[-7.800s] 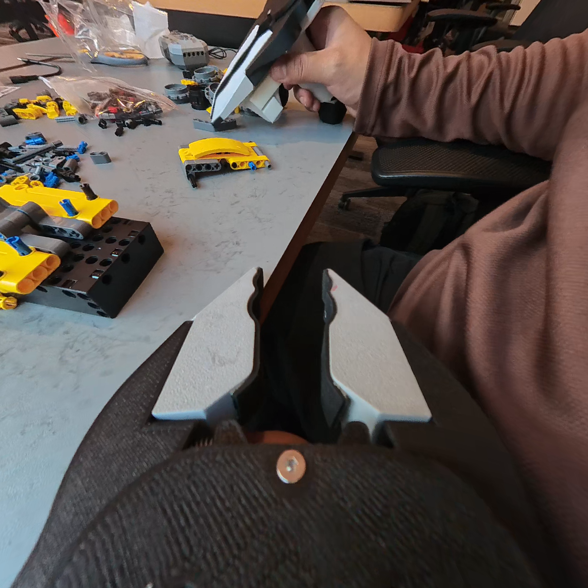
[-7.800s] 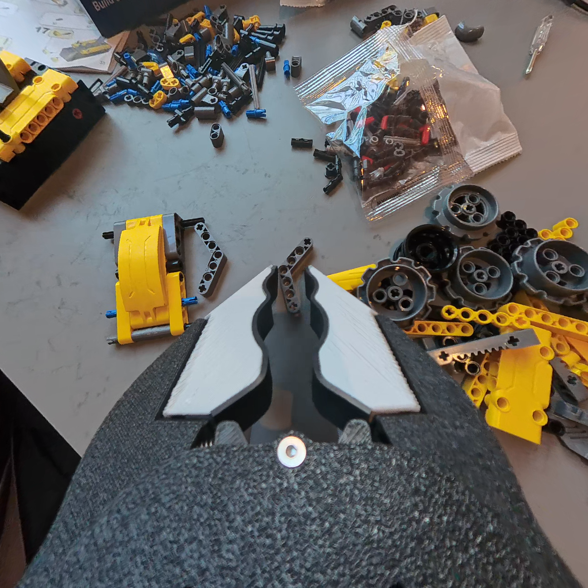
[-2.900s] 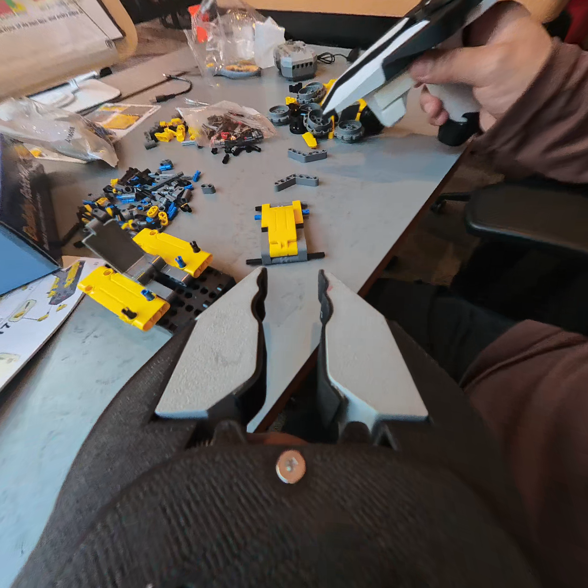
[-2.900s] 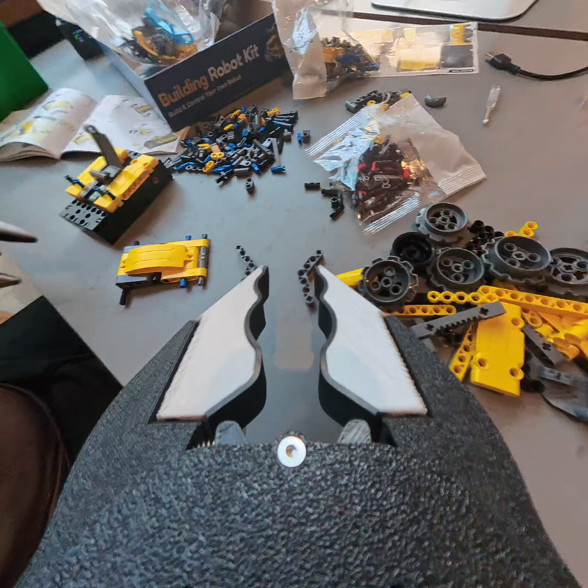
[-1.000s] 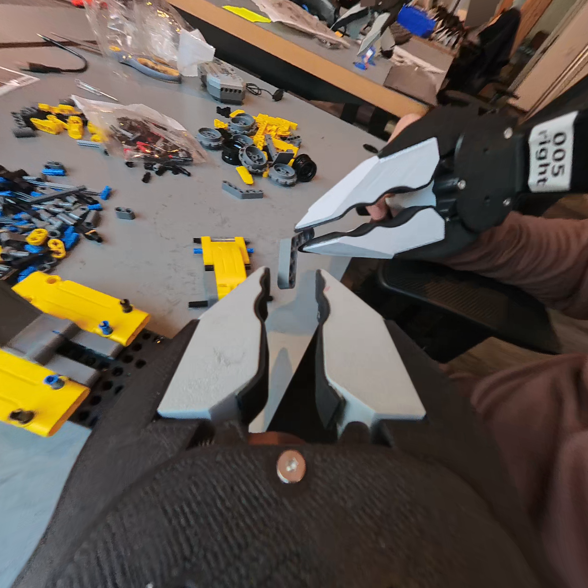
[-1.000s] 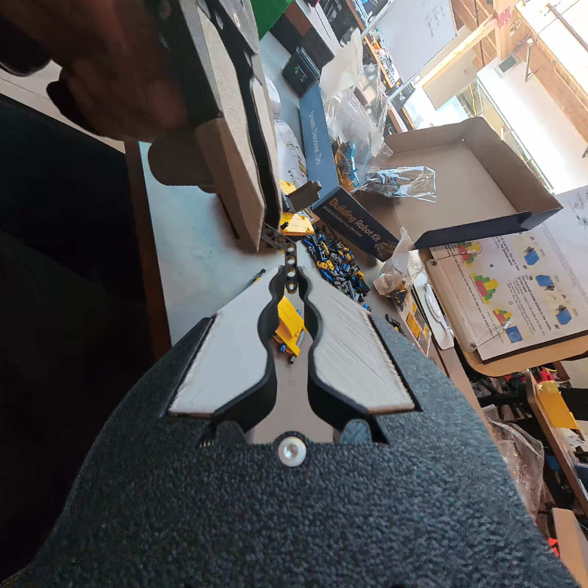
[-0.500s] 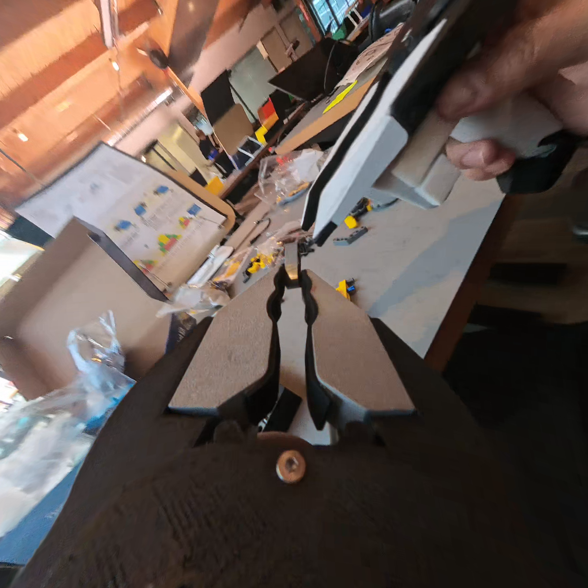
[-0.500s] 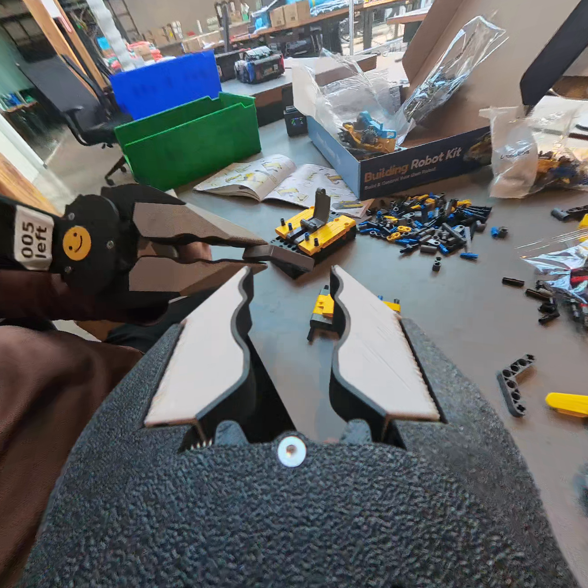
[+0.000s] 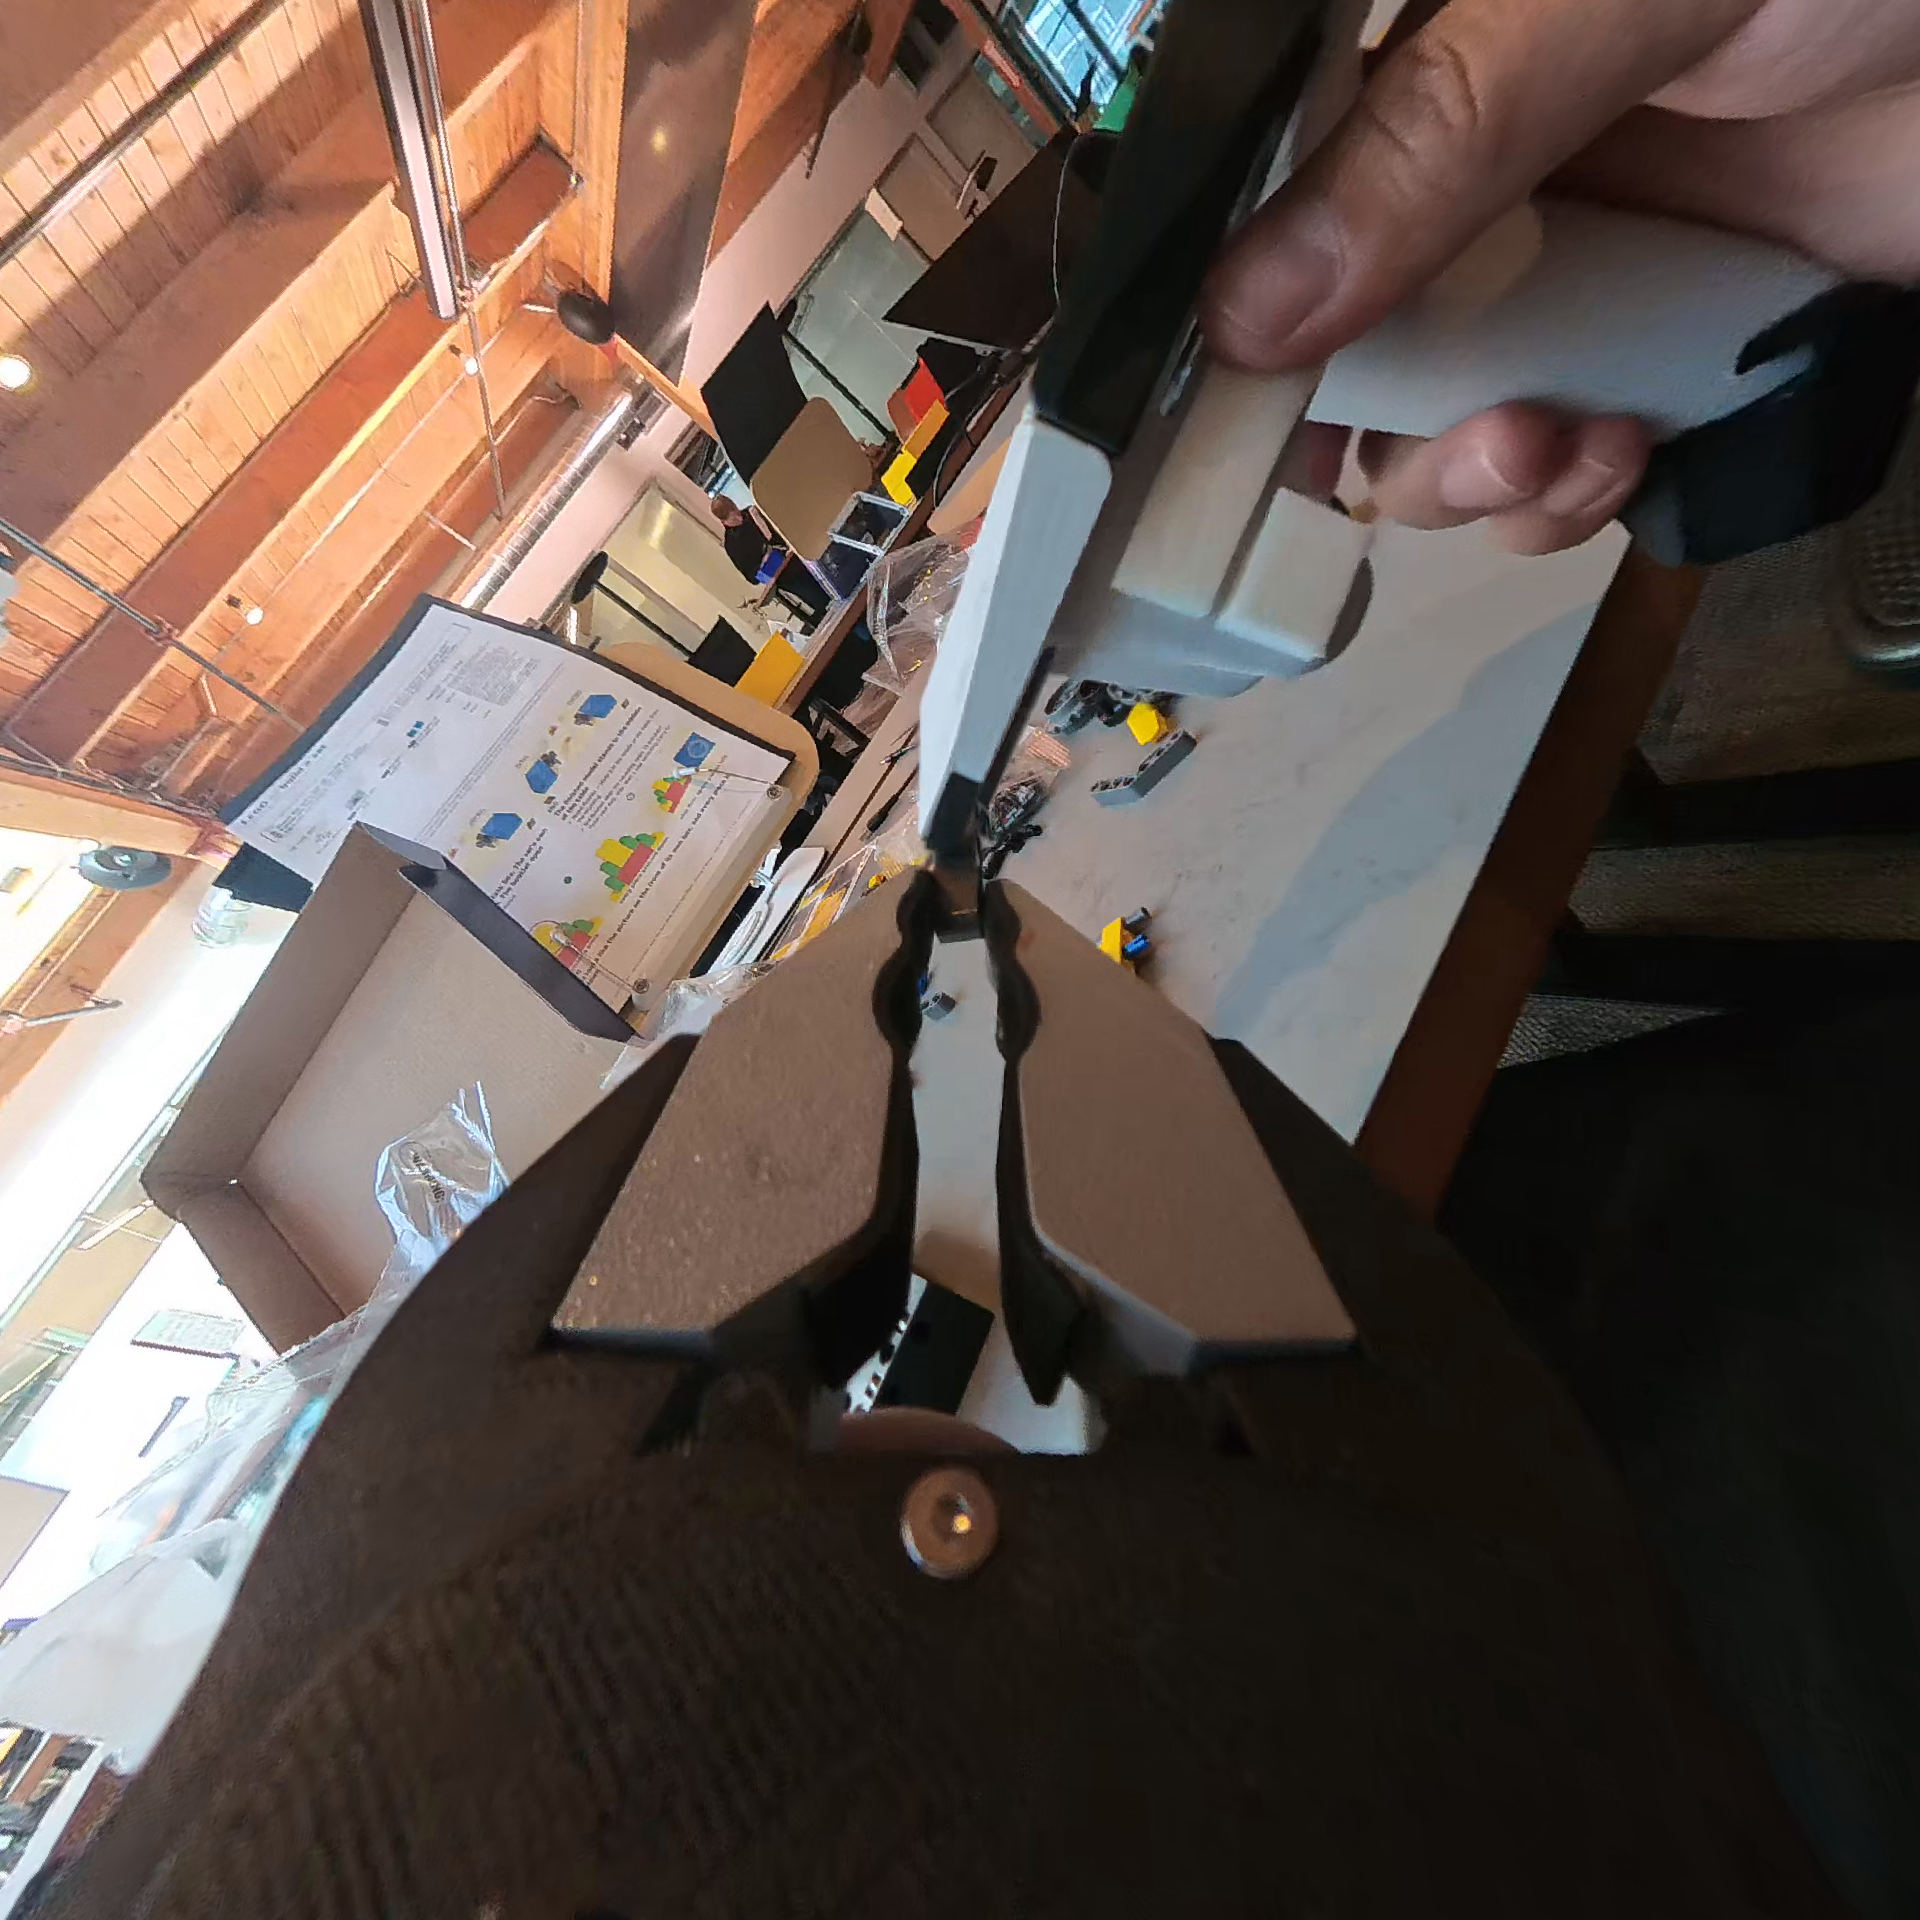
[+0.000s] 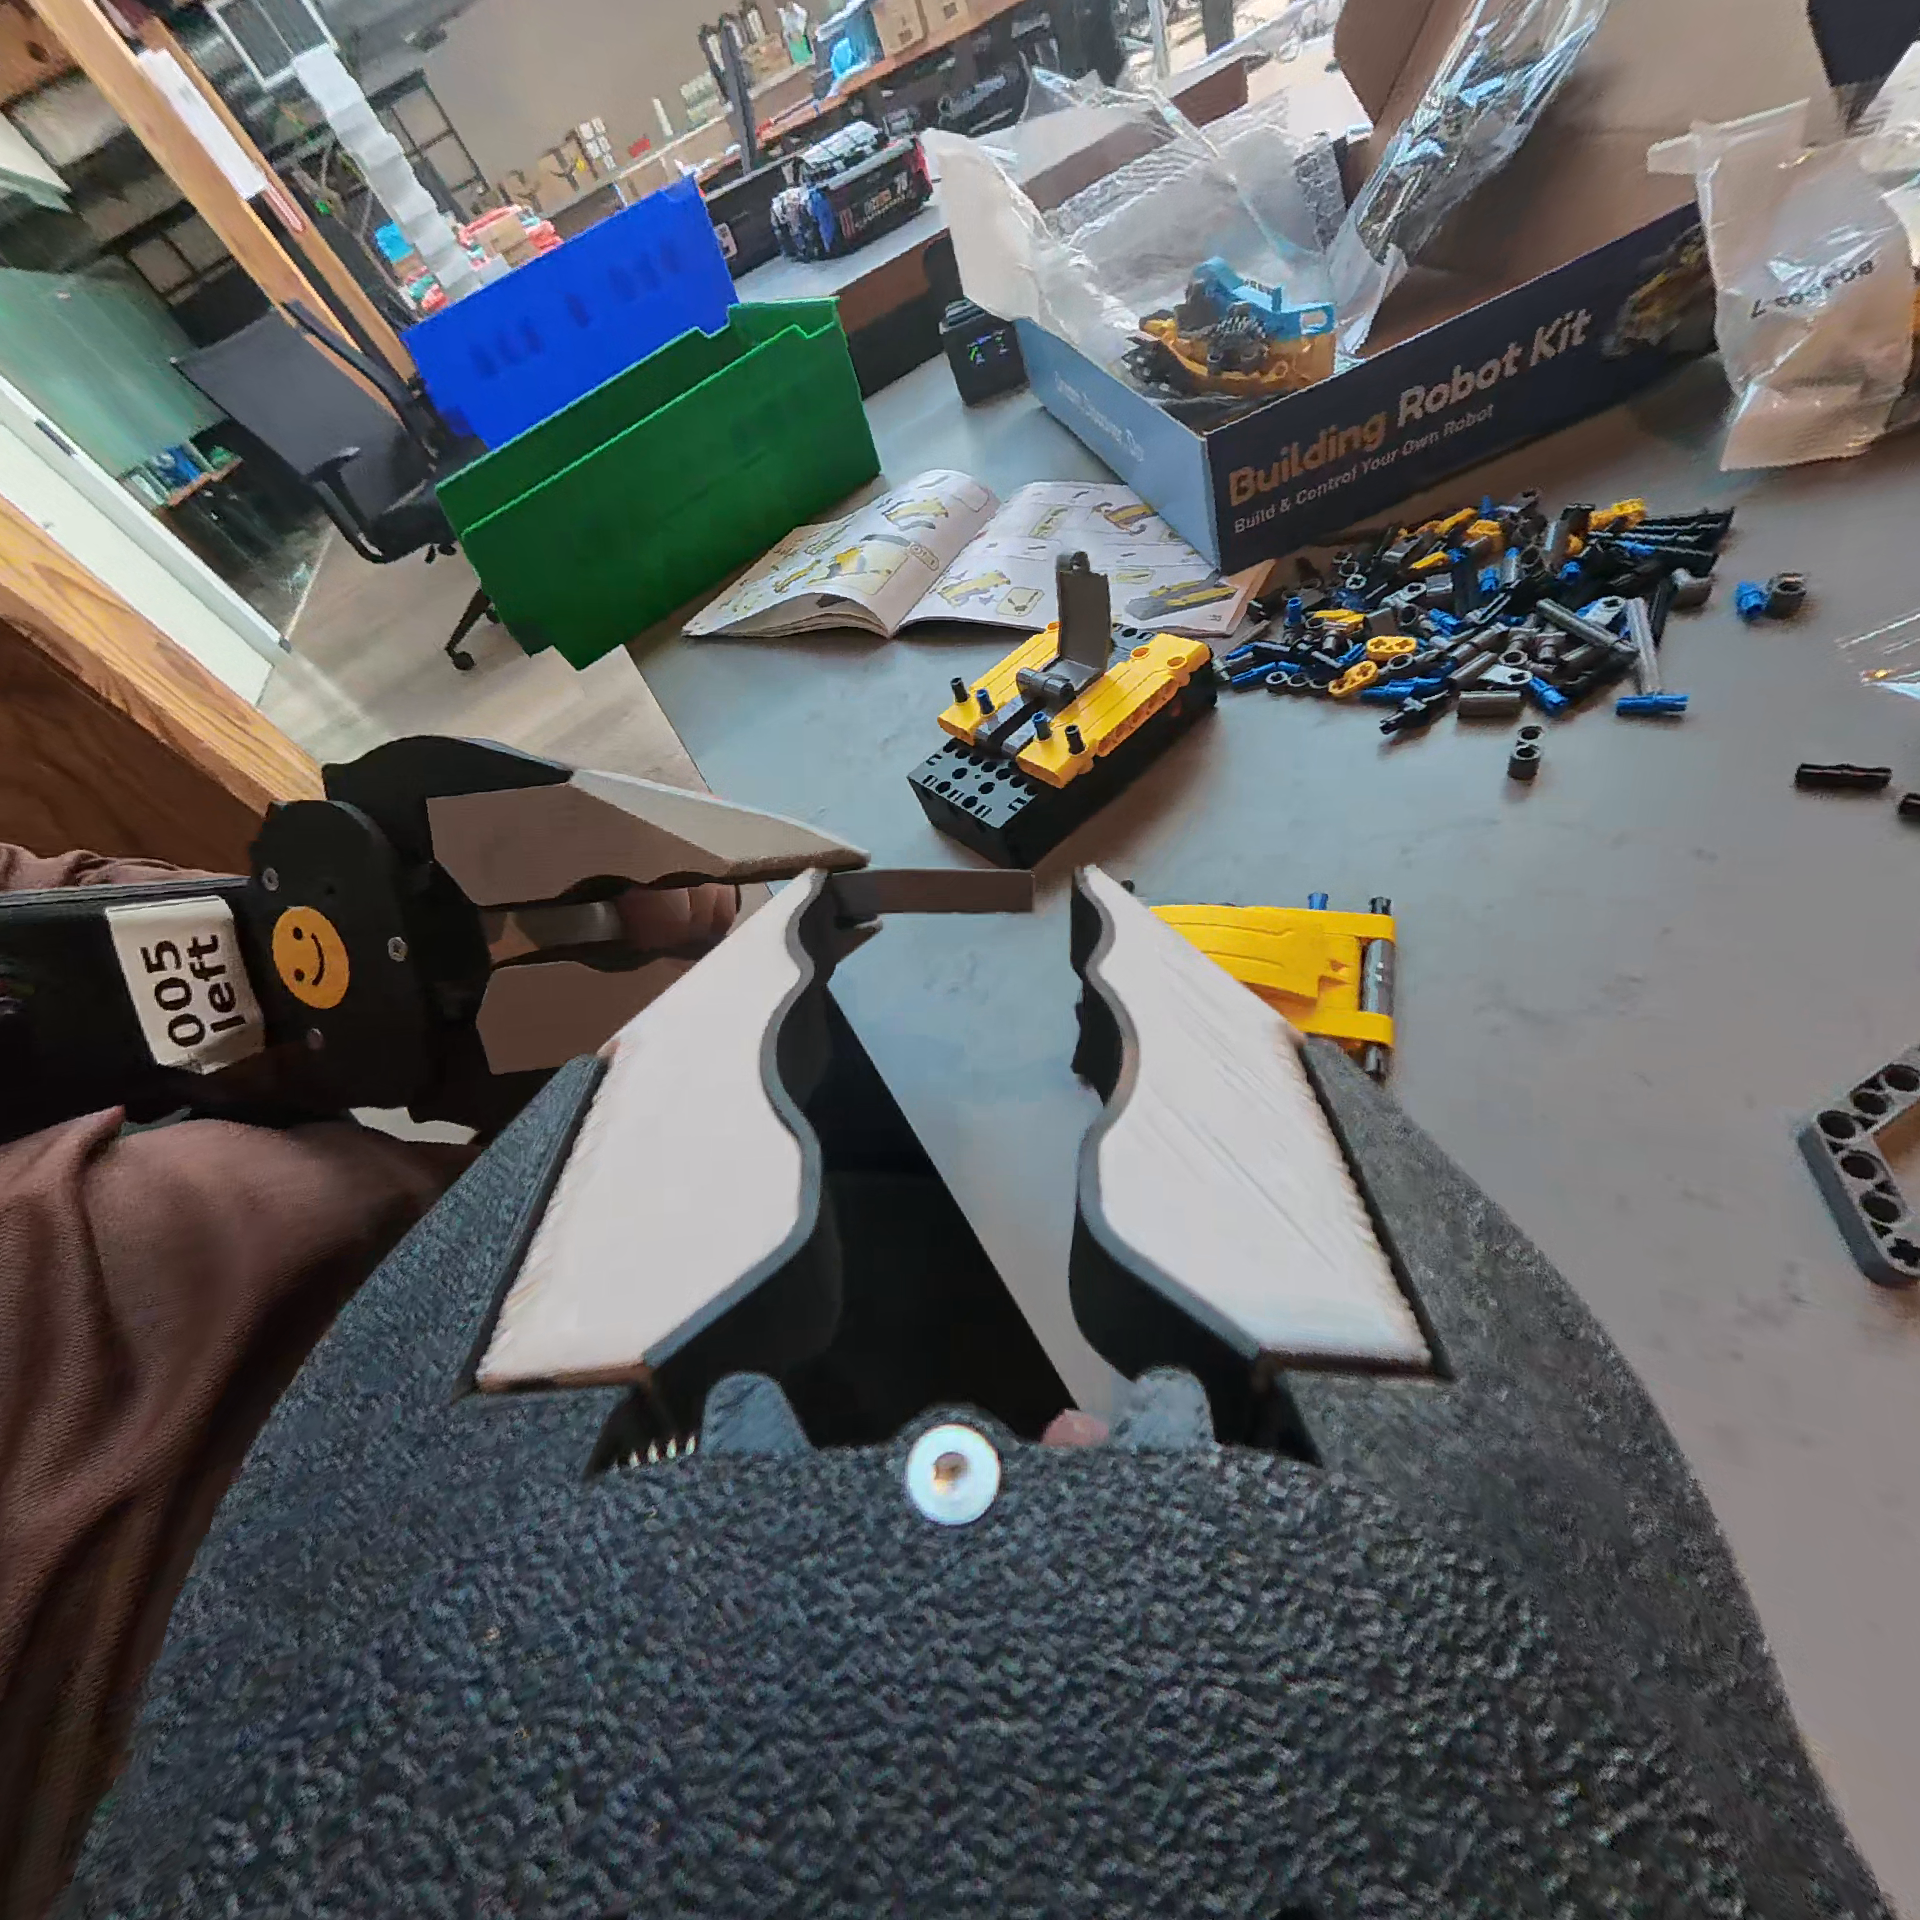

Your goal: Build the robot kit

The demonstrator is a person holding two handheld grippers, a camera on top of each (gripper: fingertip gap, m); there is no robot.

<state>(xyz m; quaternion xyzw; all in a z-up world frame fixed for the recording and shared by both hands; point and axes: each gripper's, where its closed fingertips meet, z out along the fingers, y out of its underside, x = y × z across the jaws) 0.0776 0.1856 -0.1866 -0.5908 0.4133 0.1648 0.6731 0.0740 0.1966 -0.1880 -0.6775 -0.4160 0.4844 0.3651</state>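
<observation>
My left gripper (image 9: 951, 902) is shut on one end of a short dark grey beam (image 9: 954, 923) and holds it in the air over the table's near edge. In the right wrist view the left gripper (image 10: 847, 871) comes in from the left and the beam (image 10: 940, 890) sticks out level from its tips. My right gripper (image 10: 951, 902) is open and empty. The beam lies across the gap between its two fingertips, close to the left one. In the left wrist view the right gripper (image 9: 951, 831), held by a hand (image 9: 1455, 208), points down at the beam.
On the grey table (image 10: 1558, 935) lie a yellow sub-assembly (image 10: 1288, 966), a black base with yellow beams (image 10: 1070, 727), a pile of small parts (image 10: 1475, 634), an open booklet (image 10: 935, 571), a kit box (image 10: 1403, 416) and an angled grey beam (image 10: 1870, 1164). A green bin (image 10: 665, 520) stands beyond the table's left end. My two grippers' fingertips are within a few centimetres of each other.
The right gripper picked the grey beam off the table and raised it. The left gripper shut on it, and the right gripper opened and let go. Both grippers now stay close together.
</observation>
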